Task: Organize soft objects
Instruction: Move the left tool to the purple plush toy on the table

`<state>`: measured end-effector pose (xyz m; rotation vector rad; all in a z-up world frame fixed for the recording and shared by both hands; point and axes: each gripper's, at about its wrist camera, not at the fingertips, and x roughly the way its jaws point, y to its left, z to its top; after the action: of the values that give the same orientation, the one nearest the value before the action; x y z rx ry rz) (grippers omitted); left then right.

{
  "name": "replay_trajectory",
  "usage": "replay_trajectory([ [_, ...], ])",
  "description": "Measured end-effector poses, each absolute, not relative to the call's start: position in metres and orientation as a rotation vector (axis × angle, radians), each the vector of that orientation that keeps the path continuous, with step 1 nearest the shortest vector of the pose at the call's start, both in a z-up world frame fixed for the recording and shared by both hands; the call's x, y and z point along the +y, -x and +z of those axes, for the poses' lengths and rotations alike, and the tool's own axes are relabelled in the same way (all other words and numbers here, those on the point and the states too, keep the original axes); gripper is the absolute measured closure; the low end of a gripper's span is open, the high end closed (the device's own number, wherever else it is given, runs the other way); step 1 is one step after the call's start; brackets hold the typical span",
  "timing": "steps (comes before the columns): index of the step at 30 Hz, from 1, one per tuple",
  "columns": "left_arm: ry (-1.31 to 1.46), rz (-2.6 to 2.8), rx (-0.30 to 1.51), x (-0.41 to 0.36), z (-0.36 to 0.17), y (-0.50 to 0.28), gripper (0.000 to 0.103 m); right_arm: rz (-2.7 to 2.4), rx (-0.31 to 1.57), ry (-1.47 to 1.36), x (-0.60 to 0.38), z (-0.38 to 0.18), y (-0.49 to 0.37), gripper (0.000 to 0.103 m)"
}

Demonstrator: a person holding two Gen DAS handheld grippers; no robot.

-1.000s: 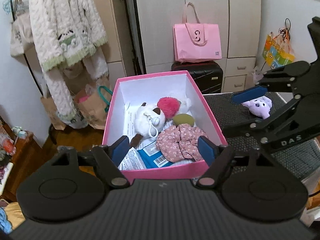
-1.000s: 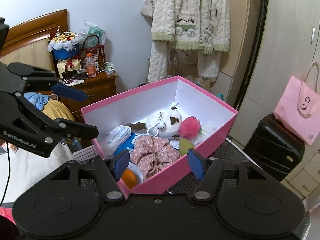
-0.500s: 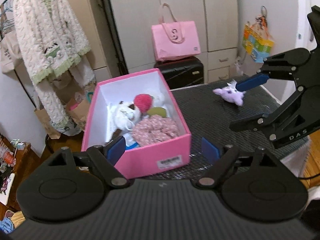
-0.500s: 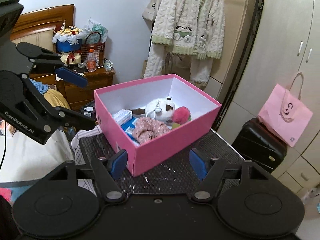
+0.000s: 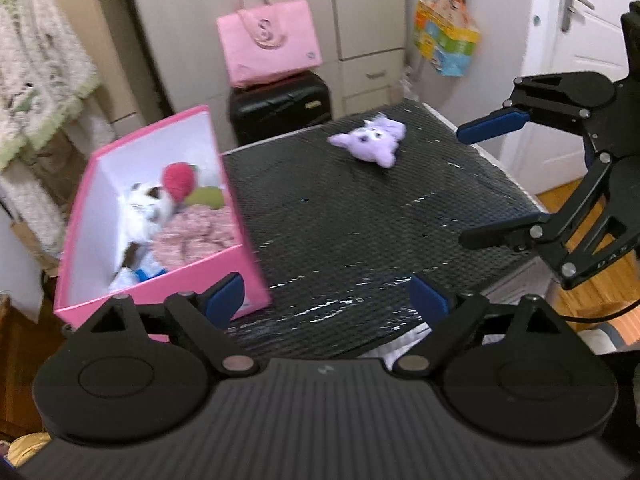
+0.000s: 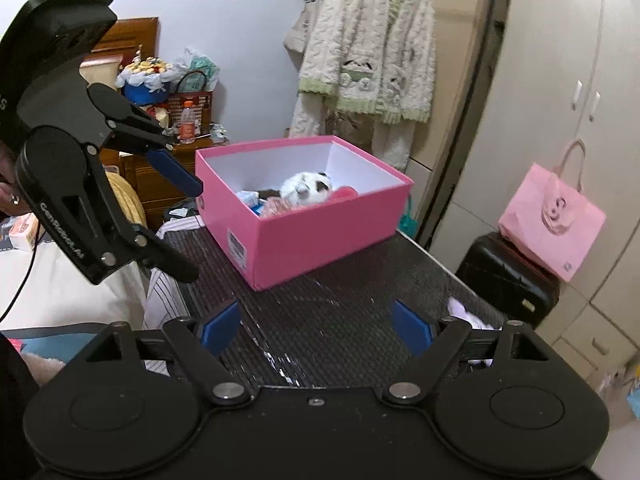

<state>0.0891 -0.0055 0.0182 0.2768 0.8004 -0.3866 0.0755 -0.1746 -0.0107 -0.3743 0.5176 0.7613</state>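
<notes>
Open pink cardboard box (image 5: 240, 272) at the left end of the dark mesh-covered desk (image 5: 360, 216); inside lie a white plush dog (image 5: 144, 204), a red pompom (image 5: 178, 176) and floral pink fabric (image 5: 200, 232).

Left claw (image 5: 326, 294) released, jaws just opening, nothing between them.

Further right, a small lilac plush toy (image 5: 372, 142) lies alone on the desk, well apart from the box.

Right claw (image 6: 316, 326) likewise released, jaws just widening, empty.

Judged step: the lilac toy is the one still to be boxed. Next move calls for reaching across, straddling it, closing gently.
</notes>
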Motion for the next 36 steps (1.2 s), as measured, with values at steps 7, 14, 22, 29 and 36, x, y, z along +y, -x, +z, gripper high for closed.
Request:
replay_trajectory([
  [7,-0.262,-0.416,0.820,-0.039,0.005,-0.116,0.005,0.762,0.548,0.304,-0.208,-0.037,-0.094,0.011],
  [14,-0.231,-0.416,0.866,-0.057,-0.015,-0.152,0.005,0.720,0.482,0.232,-0.239,-0.052,-0.121,0.008],
  [22,-0.085,-0.428,0.806,-0.074,-0.023,-0.199,0.005,0.684,0.416,0.153,-0.270,-0.071,-0.174,0.008],
  [29,-0.008,-0.405,0.719,-0.094,-0.044,-0.239,0.005,0.643,0.515,0.072,-0.281,-0.105,-0.228,0.007],
  [36,0.142,-0.422,0.748,-0.110,-0.080,-0.286,0.005,0.675,0.569,0.193,-0.278,-0.127,-0.269,0.007],
])
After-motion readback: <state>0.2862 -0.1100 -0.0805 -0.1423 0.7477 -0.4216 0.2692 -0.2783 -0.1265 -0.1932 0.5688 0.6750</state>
